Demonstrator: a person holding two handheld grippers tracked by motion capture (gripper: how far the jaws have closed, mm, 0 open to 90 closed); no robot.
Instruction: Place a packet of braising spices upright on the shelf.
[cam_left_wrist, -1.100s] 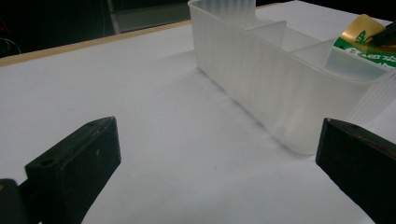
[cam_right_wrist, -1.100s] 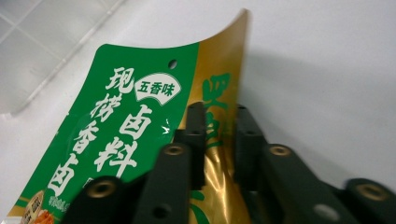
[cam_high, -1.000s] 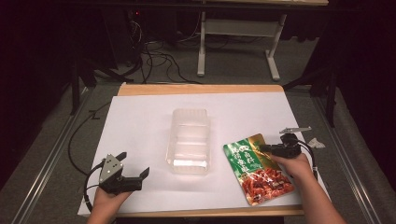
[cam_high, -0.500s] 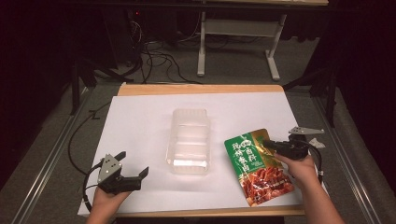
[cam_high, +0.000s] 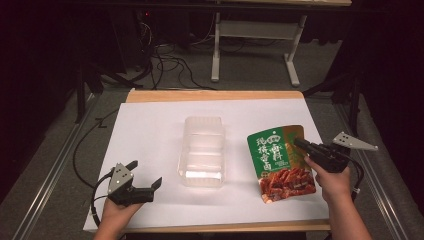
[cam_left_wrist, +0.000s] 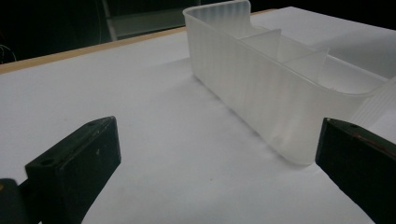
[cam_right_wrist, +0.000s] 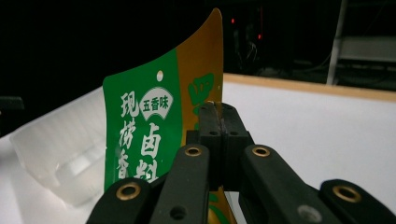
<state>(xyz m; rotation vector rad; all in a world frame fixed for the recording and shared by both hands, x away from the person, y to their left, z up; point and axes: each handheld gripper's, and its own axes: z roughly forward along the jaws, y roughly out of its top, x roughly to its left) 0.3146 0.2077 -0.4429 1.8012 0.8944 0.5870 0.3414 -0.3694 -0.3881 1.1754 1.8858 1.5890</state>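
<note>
Two tools are at work, and only one has changed anything. Your left tool (cam_high: 142, 182) sits low at the near left of the counter (cam_high: 150, 125), jaws spread wide with nothing between them, where it was a second ago; from its own view the clear plastic tray (cam_left_wrist: 261, 88) stands just ahead, ribbed walls, inner dividers, empty as far as you can see. That tray (cam_high: 202, 150) rests at mid-counter. Moving right, the pouch (cam_high: 280, 157) has come up: a second ago it lay flat, now its far edge is raised and its green-and-orange face tilts toward you. Your right tool (cam_high: 300, 144) is clamped tight on its right edge, and the right gripper view shows the pads pinching the thin film of the pouch (cam_right_wrist: 154, 130), which curls stiffly upward. The printed food picture fills its lower half. You've likely completed the pick-up; carrying it left toward the tray looks next.
</note>
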